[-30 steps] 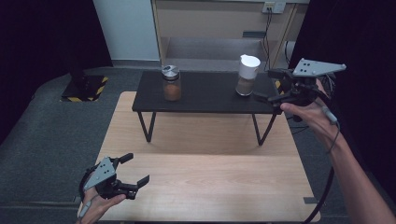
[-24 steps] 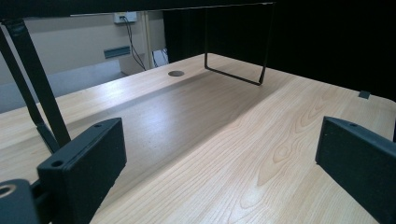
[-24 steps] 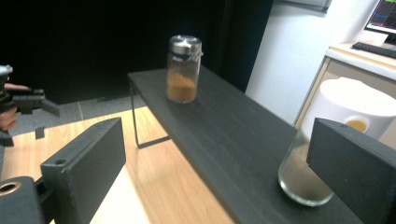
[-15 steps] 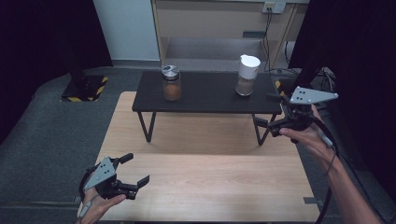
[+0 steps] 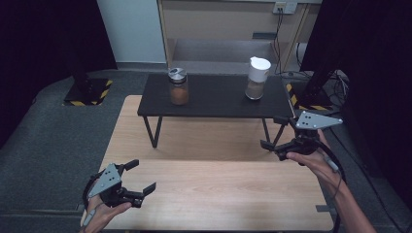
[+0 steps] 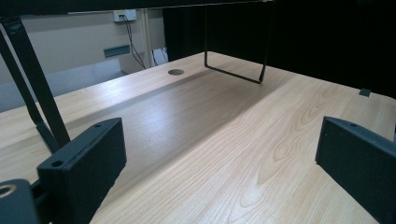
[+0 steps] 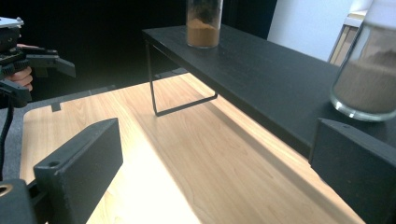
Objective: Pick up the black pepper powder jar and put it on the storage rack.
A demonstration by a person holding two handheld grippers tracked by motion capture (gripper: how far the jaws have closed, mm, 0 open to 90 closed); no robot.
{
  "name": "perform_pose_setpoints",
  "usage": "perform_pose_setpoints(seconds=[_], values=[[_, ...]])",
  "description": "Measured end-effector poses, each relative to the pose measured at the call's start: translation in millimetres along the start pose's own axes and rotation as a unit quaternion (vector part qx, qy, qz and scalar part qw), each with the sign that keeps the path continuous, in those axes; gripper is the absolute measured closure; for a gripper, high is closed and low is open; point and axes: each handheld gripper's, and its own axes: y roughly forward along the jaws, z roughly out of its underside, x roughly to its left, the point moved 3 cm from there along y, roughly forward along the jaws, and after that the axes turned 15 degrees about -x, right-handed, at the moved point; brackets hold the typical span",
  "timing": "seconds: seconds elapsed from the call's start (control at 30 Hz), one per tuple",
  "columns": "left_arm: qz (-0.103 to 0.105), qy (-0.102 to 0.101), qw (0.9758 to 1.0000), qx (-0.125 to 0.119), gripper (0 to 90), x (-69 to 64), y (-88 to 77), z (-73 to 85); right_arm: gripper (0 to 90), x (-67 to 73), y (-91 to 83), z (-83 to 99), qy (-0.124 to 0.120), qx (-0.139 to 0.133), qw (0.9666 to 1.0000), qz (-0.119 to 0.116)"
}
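A: Where was the right gripper [image 5: 276, 138]?
B: Just off the right end of the black shelf [image 5: 214, 99], below its top, jaws spread with nothing between them; they had just been opening.

A: And the jars?
B: Both stood upright on the shelf, well apart: the white-lid jar [image 5: 257, 78] towards its right end, nearest that gripper, and the metal-lid jar [image 5: 178, 86] left of the middle. Neither was touched.

A: The left gripper [image 5: 141, 175]?
B: Well in front of the shelf, low over the near left of the tabletop [image 5: 233, 194], spread wide and empty.
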Motion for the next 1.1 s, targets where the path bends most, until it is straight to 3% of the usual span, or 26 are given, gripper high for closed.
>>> perform_pose_setpoints(seconds=[0.57, 0.93, 1.1], values=[[0.000, 0.002, 1.0000, 0.003, 0.6, -0.2, 0.8, 0.1, 3.4, 20.6, -12.2, 43.7, 0.012, 0.013, 0.9996, 0.020], [0.000, 0.006, 1.0000, 0.007, 0.6, -1.8, 3.1, 0.5, 3.1, 46.9, -23.4, 74.0, 0.017, 0.022, 0.9983, 0.052], [0.000, 0.007, 0.9999, 0.009, 0.6, -1.6, 3.5, 0.6, 3.2, 55.2, -26.8, 85.0, 0.022, 0.020, 0.9980, 0.056]])
